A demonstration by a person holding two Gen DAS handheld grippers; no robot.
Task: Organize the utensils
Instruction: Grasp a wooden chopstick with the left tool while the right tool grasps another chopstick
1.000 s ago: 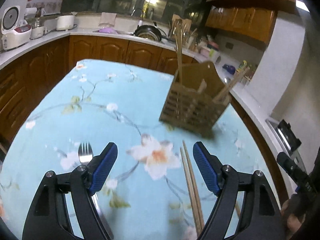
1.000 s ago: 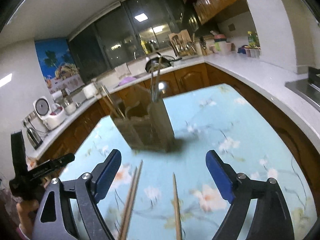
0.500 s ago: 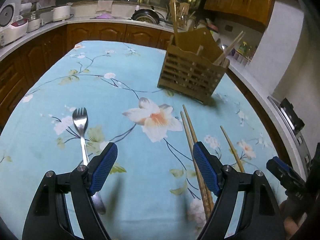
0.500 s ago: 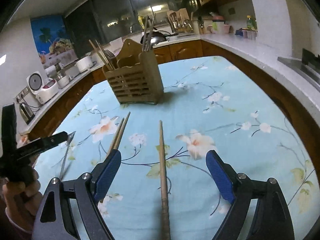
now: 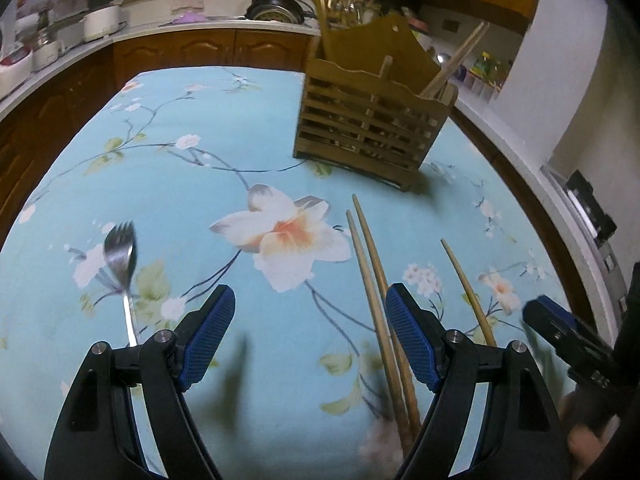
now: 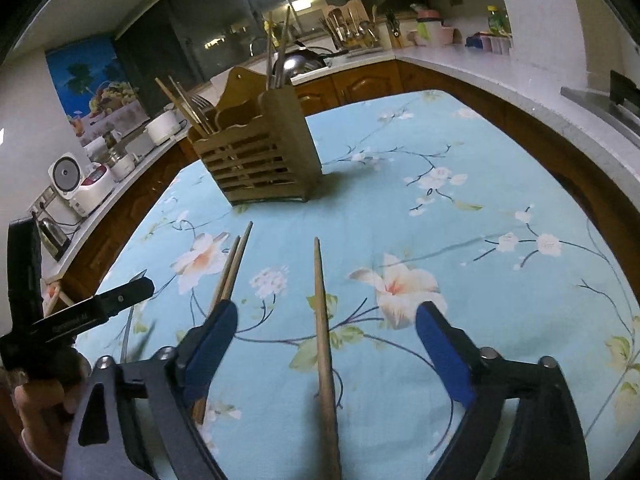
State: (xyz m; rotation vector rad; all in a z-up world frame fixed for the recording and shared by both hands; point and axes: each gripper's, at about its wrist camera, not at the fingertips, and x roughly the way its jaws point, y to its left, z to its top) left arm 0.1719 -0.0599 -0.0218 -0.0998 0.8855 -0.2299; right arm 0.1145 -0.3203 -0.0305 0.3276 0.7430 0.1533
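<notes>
While both fingers gape wide, right gripper (image 6: 324, 332) straddles lone chopstick (image 6: 323, 320); left gripper (image 5: 308, 328) empty.

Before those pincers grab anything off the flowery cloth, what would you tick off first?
1. Right gripper open: ok, its jaws stand wide apart.
2. Single chopstick lined up between its jaws: ok, it lies roughly centred.
3. Left gripper open and holding nothing: ok.
4. Fork within the left jaws: not ok, it lies outside the left finger.
5. Pair of chopsticks apart from the single one: ok, a gap shows.
6. Room left in the wooden holder: cannot tell, its inside is hidden.
</notes>
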